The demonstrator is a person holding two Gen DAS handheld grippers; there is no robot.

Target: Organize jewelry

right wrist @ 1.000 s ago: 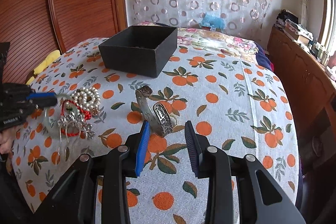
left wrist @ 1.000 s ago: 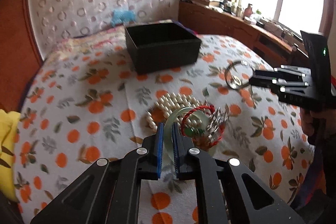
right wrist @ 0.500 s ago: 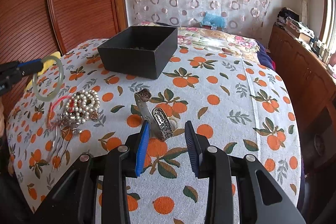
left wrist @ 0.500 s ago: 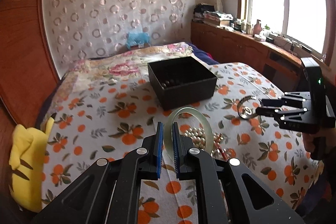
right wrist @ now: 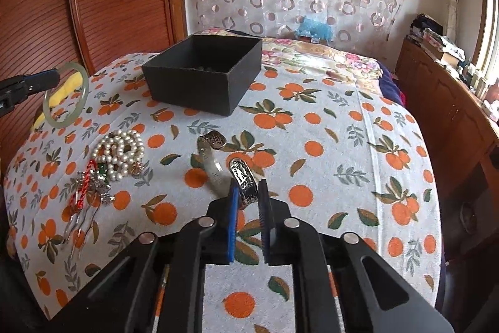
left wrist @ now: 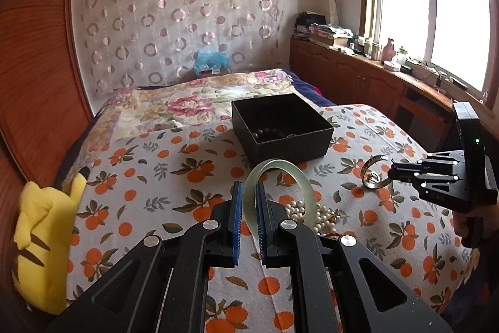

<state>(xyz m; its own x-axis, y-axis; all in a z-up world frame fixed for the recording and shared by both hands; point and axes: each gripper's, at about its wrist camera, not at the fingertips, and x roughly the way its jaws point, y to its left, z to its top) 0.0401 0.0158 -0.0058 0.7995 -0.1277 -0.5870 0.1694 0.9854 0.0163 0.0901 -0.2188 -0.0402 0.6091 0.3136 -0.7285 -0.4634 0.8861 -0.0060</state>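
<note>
While both grippers are aloft over the bed, the count runs so:
Box: one black box on the orange-print cover, open on top, a few dark beads inside.
Left gripper: clamped on one pale green bangle, held upright in front of the box, off the cover.
Right gripper: closed on one silver cuff, in front of the box; whether the cuff clears the cover, I cannot tell.
Pearls: one heap, left of the cuff.
Red cord: one, with silver charms, touching the pearls on the side away from the box.
Yellow plush: one, at the bed's left edge.
</note>
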